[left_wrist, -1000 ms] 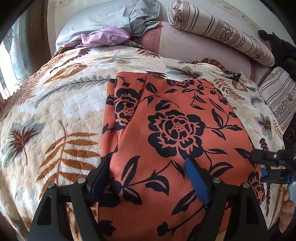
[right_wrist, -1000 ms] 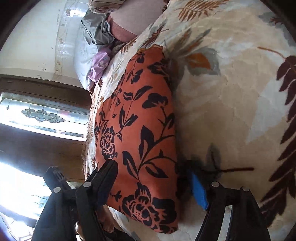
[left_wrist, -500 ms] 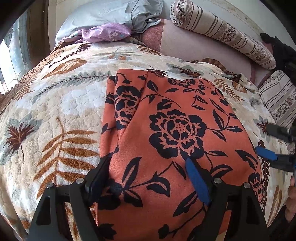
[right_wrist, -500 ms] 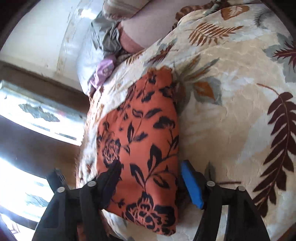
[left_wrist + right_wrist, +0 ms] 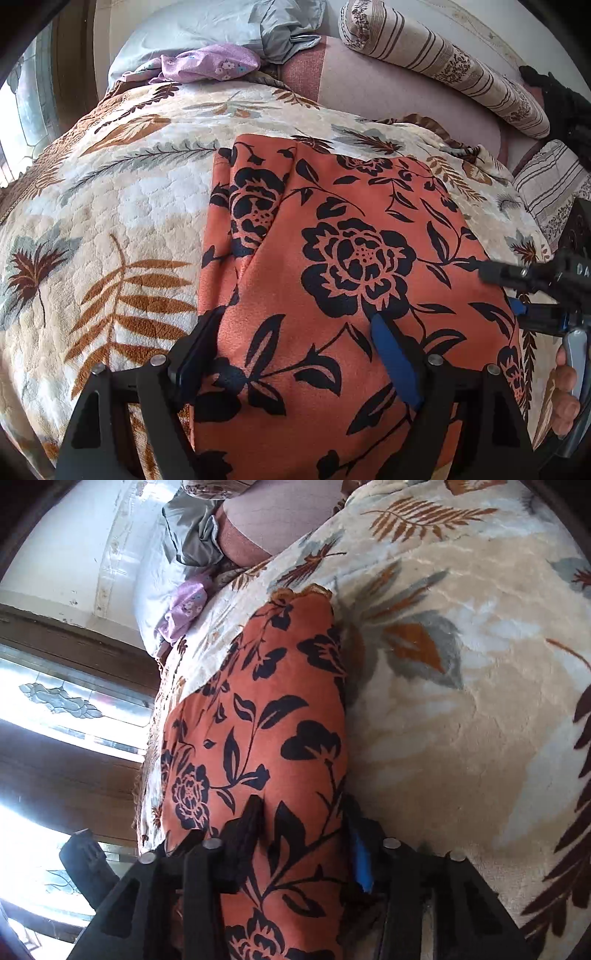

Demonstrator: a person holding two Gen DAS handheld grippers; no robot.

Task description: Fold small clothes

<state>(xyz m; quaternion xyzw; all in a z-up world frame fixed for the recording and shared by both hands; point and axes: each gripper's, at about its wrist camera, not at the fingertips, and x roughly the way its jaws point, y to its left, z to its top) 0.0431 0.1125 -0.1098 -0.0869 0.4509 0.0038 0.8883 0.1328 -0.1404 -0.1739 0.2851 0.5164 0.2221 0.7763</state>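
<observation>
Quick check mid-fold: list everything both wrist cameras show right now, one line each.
orange floral garment: one, orange with black flowers, flat on blanket
blanket: one, cream with leaf print, covers bed
purple cloth: one, lilac, at bed head
grey pillow: one, pale grey, behind purple cloth
striped bolster: one, beige-brown, far right
window: one, patterned glass, beside bed
left gripper: open, over garment's near edge
right gripper: jaws just closing, garment's side edge between them

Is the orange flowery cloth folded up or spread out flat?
Partly folded. The orange cloth lies on the bedspread with one flap doubled over itself, its slanting edge showing near the left side.
</observation>
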